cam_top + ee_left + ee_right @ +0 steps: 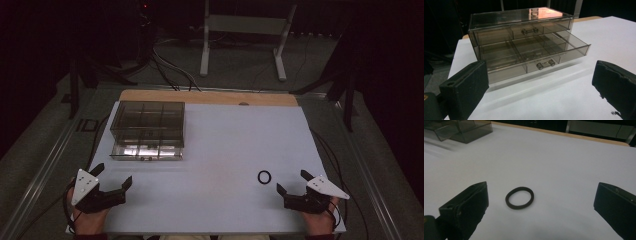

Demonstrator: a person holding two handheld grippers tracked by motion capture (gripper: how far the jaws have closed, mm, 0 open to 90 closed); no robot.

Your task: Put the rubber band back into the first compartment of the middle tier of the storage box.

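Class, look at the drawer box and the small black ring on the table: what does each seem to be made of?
Drawer box: probably smoky see-through plastic, glossy; its dividers show through and the top reflects light. Ring: matte black, dull with no shine, possibly rubber or an elastic band; it cannot be told for sure.

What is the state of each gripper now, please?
Left gripper: open, holding nothing.
Right gripper: open, holding nothing; the small black rubber ring lies just ahead.

Black ring point(519, 197) lies flat on the white table point(564, 165)
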